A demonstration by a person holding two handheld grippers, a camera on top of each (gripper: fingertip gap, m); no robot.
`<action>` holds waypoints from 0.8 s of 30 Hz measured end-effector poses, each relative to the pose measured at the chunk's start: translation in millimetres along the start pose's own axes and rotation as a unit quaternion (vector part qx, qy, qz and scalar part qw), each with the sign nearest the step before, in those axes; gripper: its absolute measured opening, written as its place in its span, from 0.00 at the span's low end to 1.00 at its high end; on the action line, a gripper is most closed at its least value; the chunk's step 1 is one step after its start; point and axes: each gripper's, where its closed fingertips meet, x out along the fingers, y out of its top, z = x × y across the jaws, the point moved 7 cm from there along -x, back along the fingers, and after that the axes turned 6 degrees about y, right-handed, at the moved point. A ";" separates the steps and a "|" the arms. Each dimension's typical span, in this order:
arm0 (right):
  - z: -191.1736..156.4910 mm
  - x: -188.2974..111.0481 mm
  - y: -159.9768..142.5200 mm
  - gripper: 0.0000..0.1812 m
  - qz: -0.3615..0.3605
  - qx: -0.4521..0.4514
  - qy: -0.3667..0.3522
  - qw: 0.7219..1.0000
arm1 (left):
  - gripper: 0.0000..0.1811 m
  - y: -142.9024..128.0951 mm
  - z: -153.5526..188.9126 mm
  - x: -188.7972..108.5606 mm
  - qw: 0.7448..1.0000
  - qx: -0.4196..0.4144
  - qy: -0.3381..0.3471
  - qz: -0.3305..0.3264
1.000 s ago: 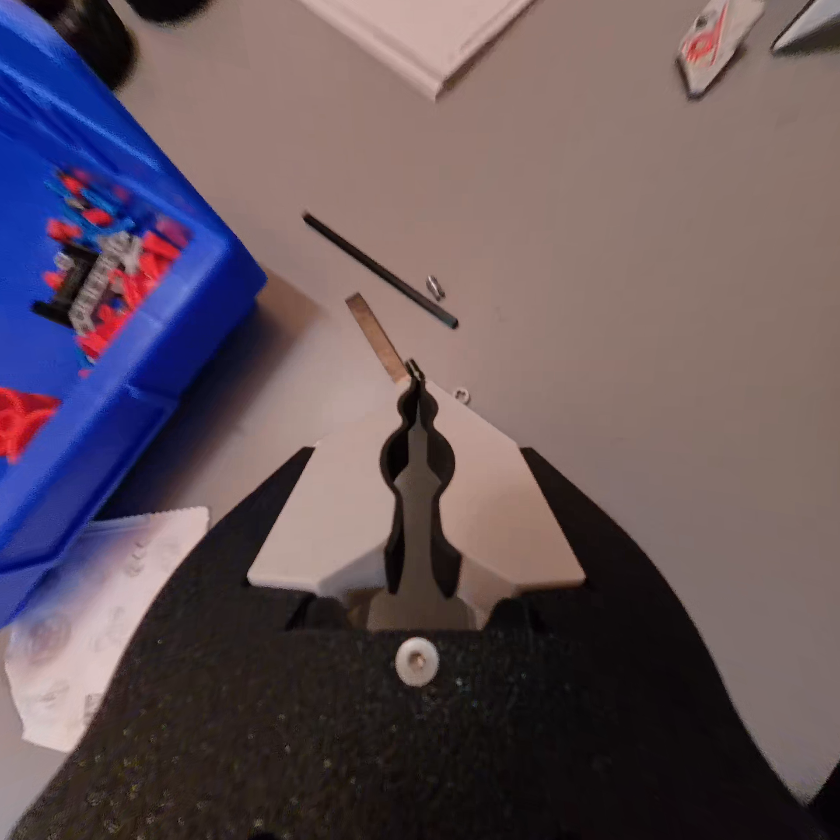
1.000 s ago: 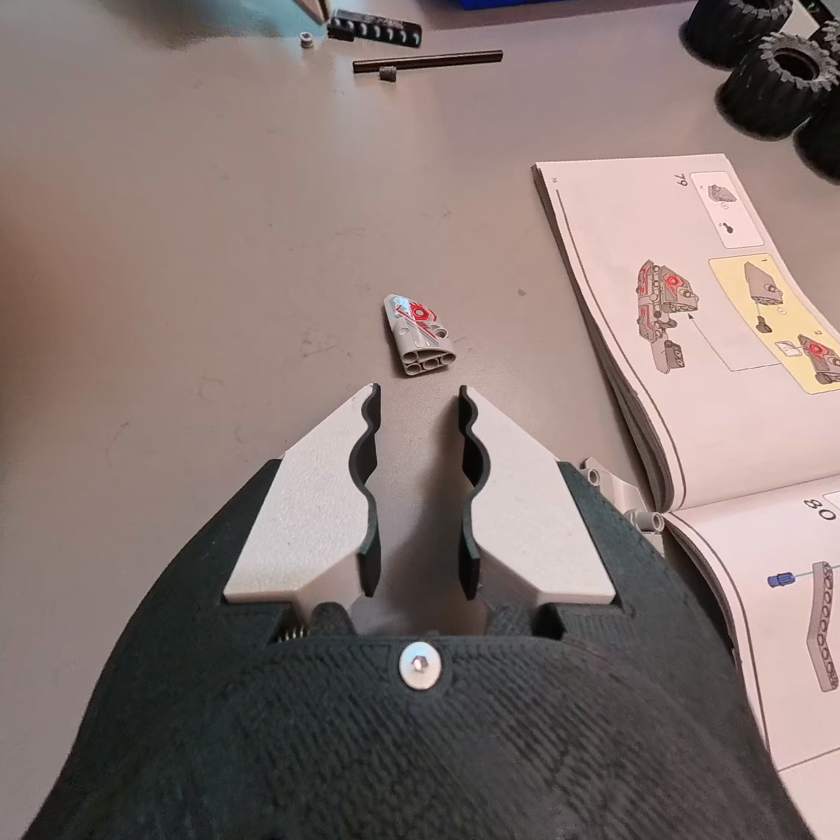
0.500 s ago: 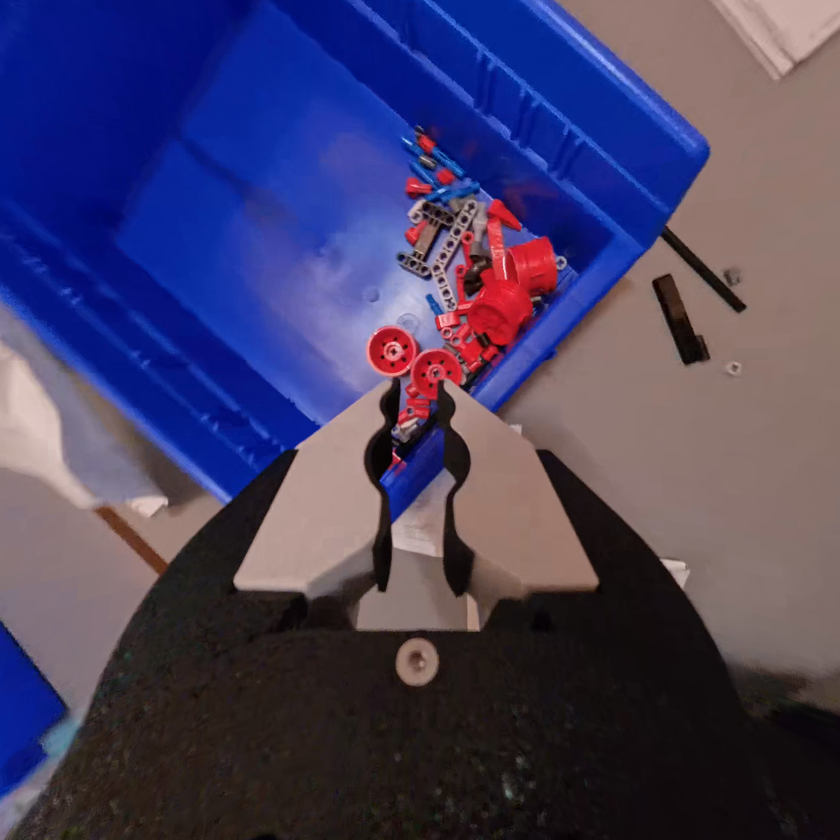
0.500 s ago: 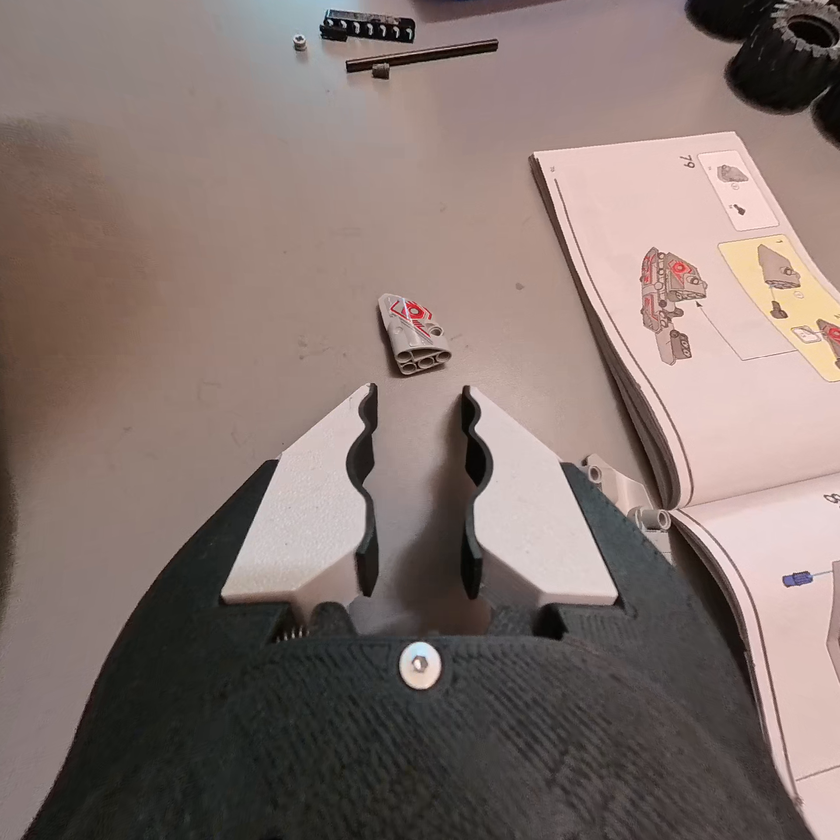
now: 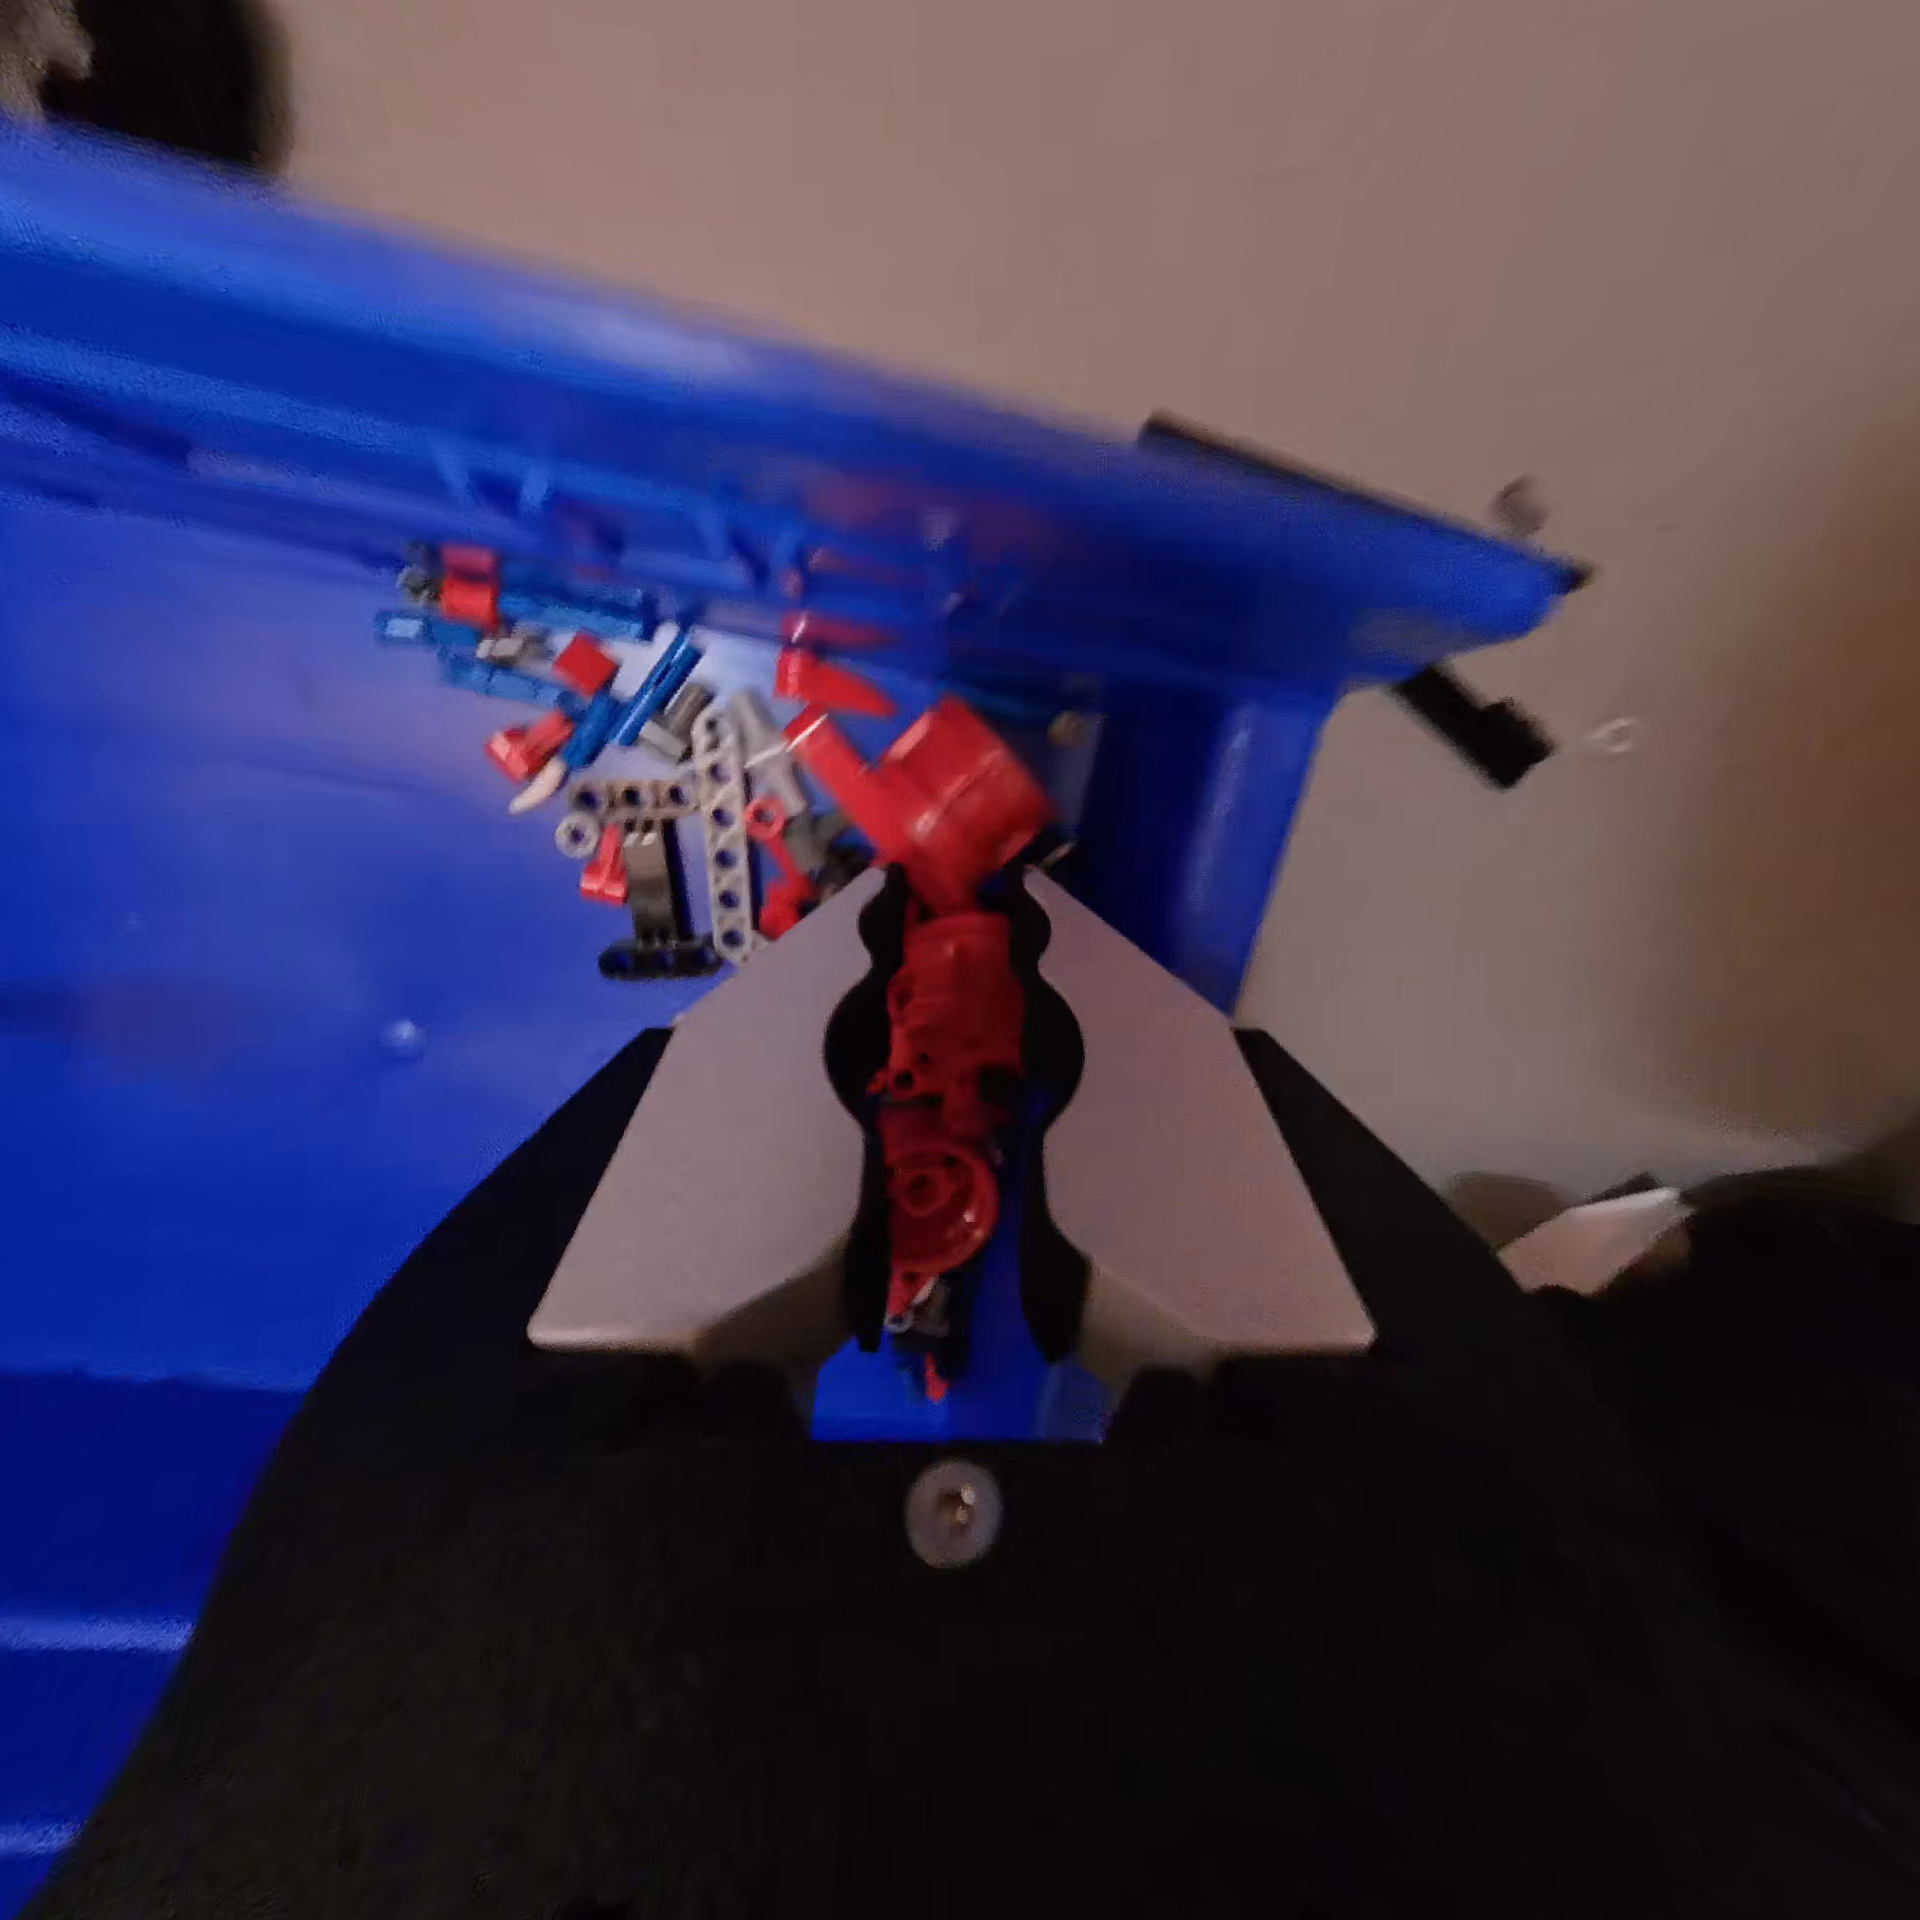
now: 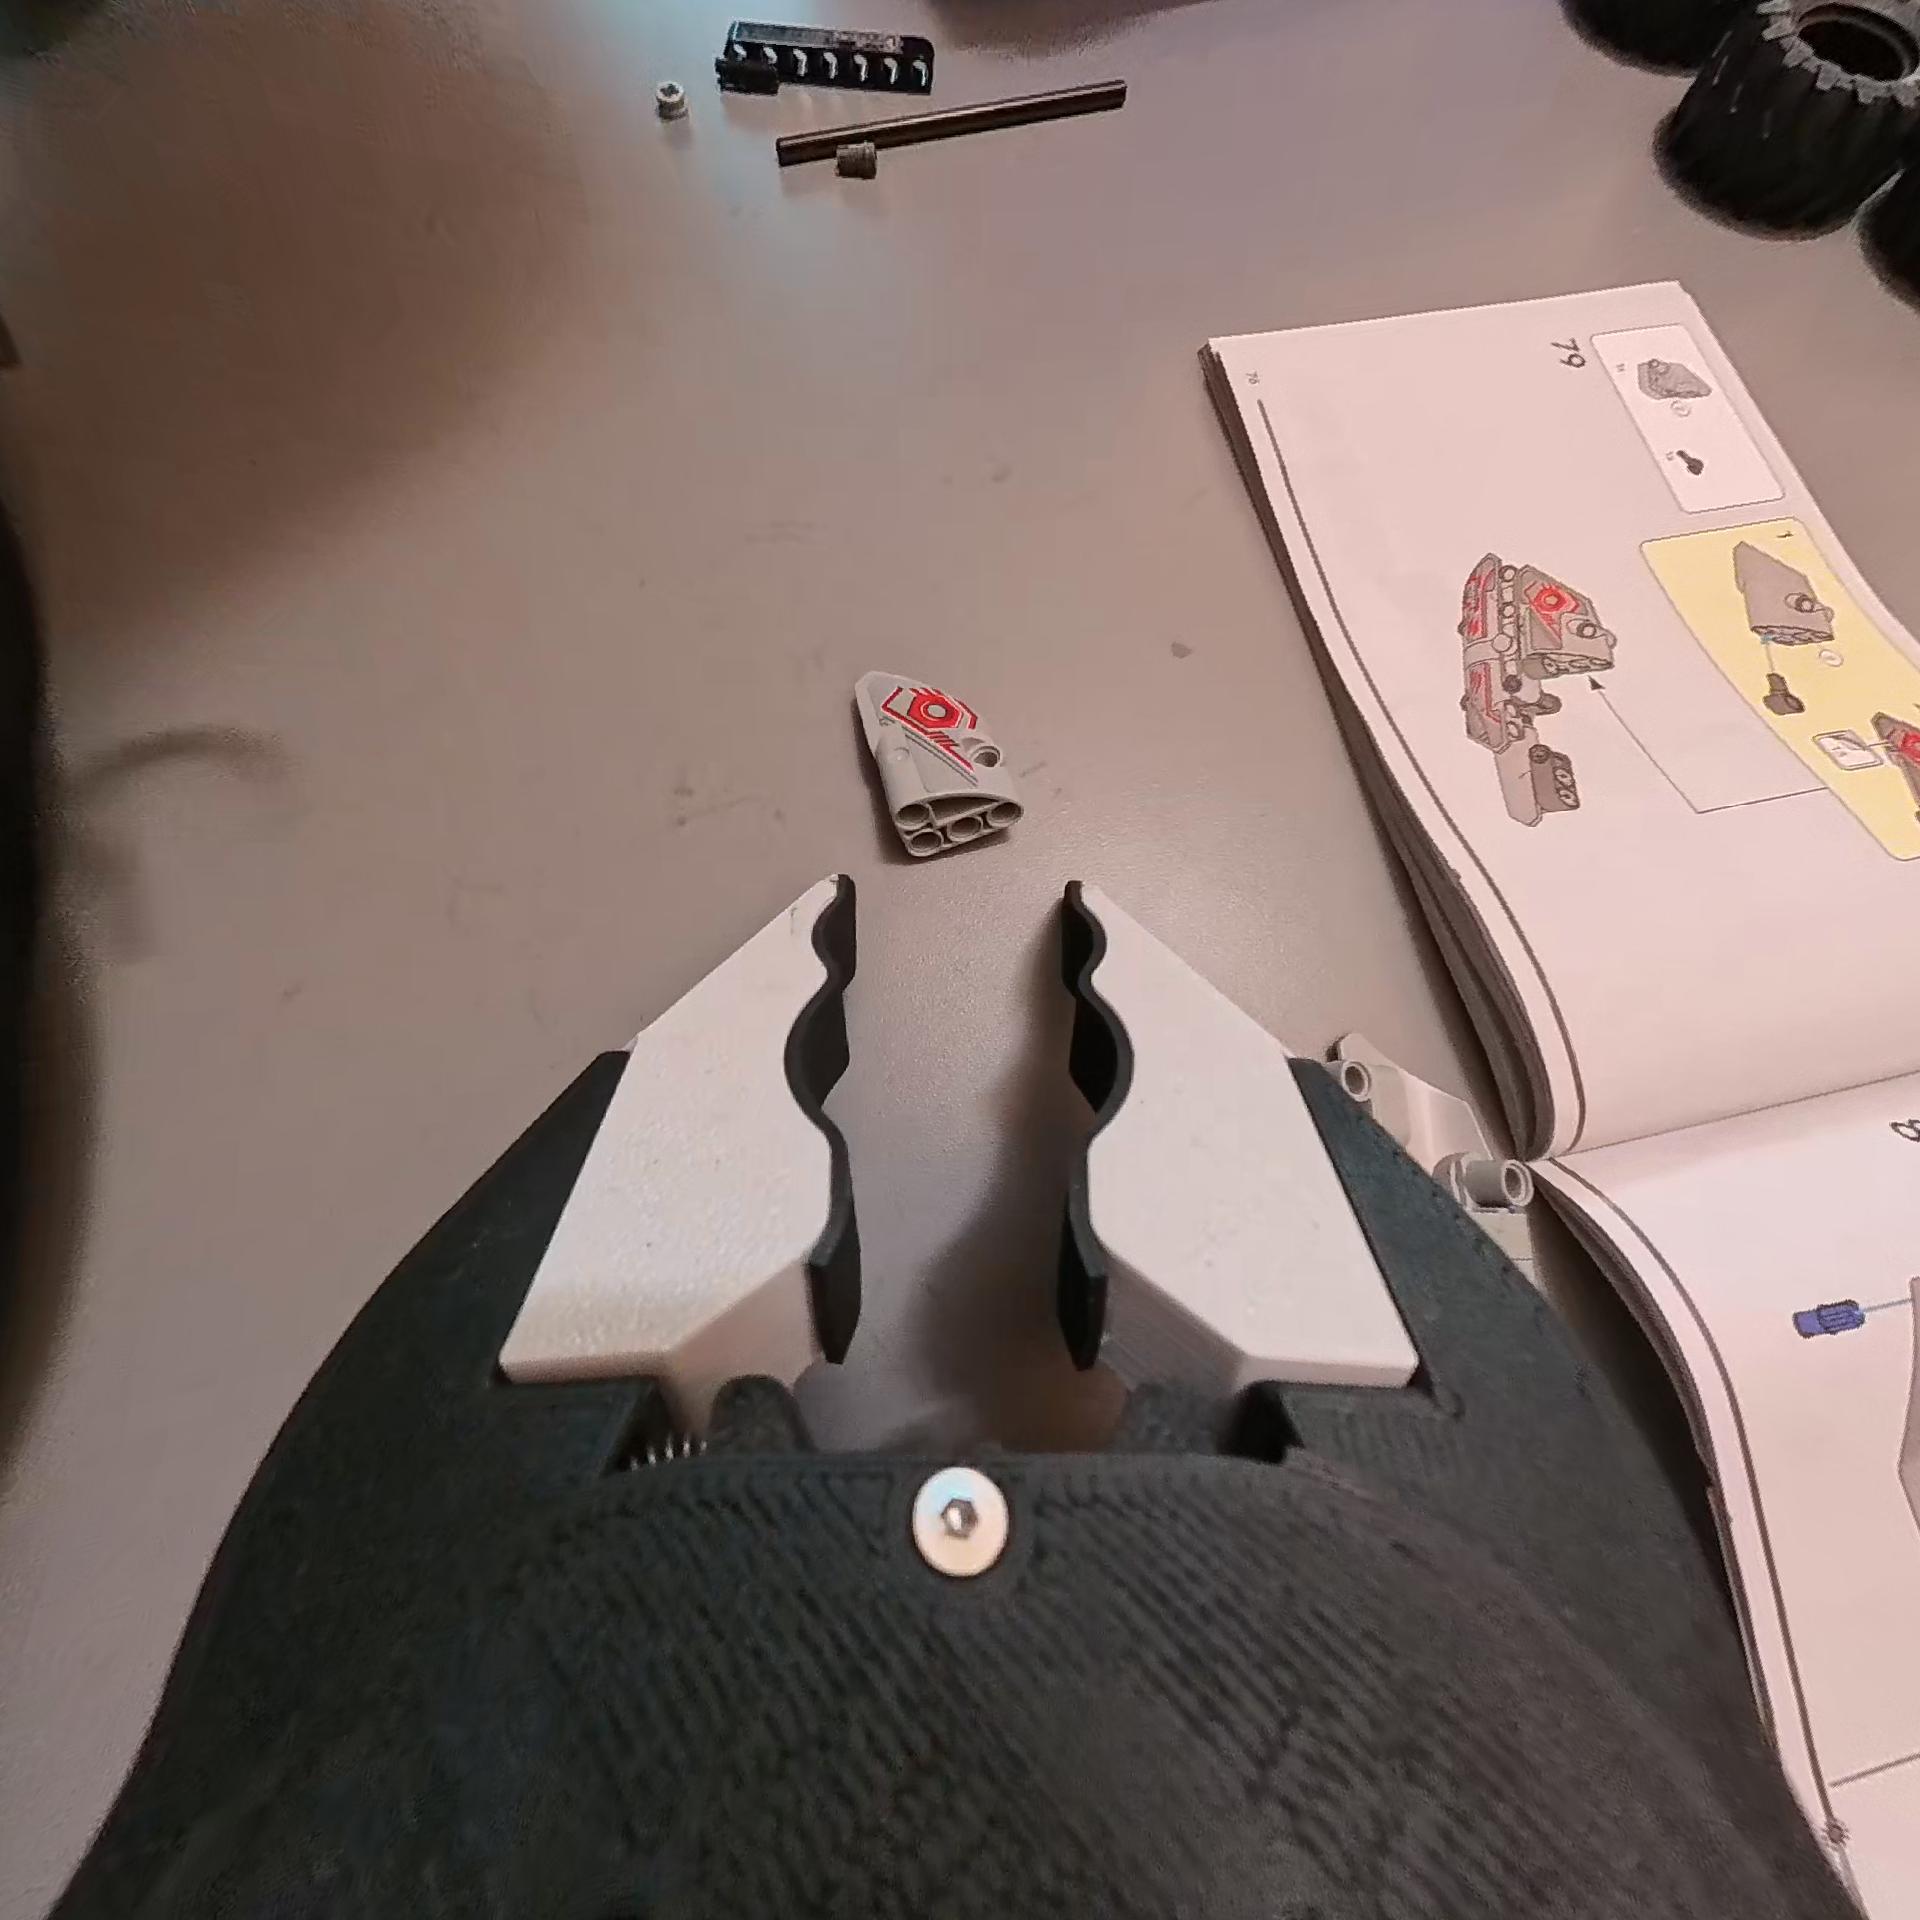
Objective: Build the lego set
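Left gripper (image 5: 954, 894), having swung from open table into the blue bin (image 5: 260, 935), is now nosing narrow-gapped, gripping nothing, among loose red parts (image 5: 940, 800), likely hunting a piece. Right gripper (image 6: 958, 899) is idling wide apart, empty, just short of the grey printed panel (image 6: 940, 764). Black beam (image 6: 826, 68), axle (image 6: 951, 120), tyres (image 6: 1787, 145) and the instruction booklet (image 6: 1455, 499) are lying around; nothing is blocking it.
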 end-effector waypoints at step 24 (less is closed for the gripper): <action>-0.1 -0.1 -0.2 0.21 0.000 0.000 0.002 1.000 | 0.09 -0.2 -15.1 8.6 0.995 0.035 0.044 0.081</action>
